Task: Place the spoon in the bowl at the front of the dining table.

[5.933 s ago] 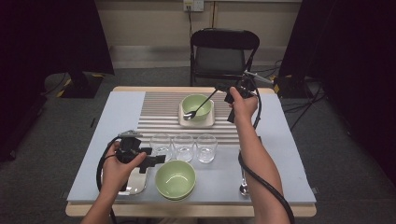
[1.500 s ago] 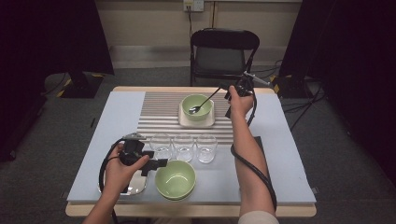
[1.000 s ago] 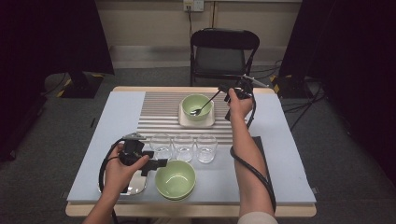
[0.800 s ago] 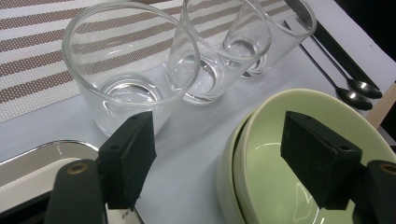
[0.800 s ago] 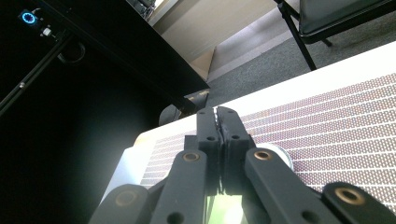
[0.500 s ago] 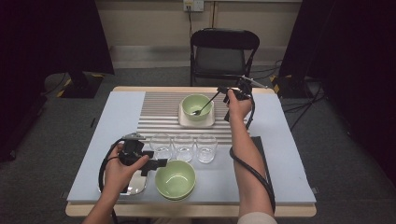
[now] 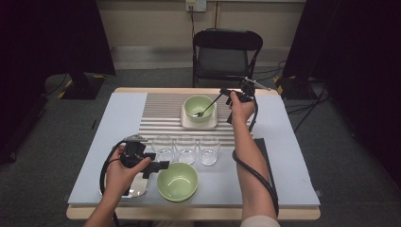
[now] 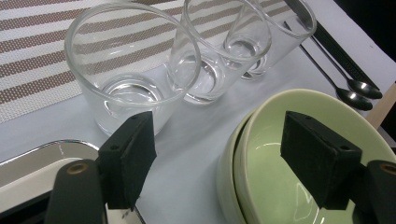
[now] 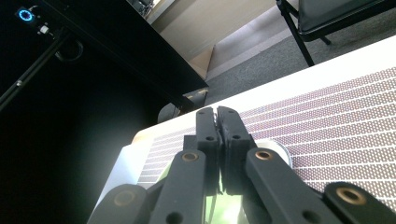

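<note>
Table bright, surroundings dark; glasses glint.

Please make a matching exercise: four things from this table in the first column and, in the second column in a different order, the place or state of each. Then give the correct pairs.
Column 1
1. spoon
2. right hand-held gripper
3. left hand-held gripper
4. three glasses

Column 2
A. jaws open, nothing between the pads, by the near green bowl
B. standing in a row at the near edge of the striped mat
C. tip down in the far green bowl
D. jaws closed on a thin handle

Pairs: 1-C, 2-D, 3-A, 4-B
</note>
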Demonstrator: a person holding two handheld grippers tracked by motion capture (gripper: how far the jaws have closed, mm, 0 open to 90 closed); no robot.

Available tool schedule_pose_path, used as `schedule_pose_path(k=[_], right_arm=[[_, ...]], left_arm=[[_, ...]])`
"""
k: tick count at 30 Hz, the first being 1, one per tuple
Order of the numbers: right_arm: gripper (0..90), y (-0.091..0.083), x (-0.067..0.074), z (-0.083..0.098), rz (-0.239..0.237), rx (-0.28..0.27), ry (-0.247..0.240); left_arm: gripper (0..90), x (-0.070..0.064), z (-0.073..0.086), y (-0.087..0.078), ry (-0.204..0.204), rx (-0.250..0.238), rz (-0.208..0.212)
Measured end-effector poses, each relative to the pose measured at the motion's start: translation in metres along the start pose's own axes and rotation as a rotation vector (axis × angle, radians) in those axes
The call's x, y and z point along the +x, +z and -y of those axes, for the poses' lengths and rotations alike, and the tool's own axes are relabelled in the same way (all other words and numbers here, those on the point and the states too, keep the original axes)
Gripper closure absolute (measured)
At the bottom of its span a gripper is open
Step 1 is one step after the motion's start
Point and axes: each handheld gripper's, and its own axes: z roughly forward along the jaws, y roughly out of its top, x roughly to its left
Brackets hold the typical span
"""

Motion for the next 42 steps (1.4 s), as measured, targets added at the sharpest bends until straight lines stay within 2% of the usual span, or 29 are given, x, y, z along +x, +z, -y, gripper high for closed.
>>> schedule_pose_path(k=[27,42], right_arm=[[86.7,-0.011,-0.008,0.007,0.014,0.016,0.025],[85.3,-0.017,-0.01,0.01,0.026,0.024,0.007]], left_arm=[[26.2,-0.002,0.0,0.001,0.009,0.008,-0.008],[26.2,-0.004,-0.001,0.001,0.012,0.007,-0.008]])
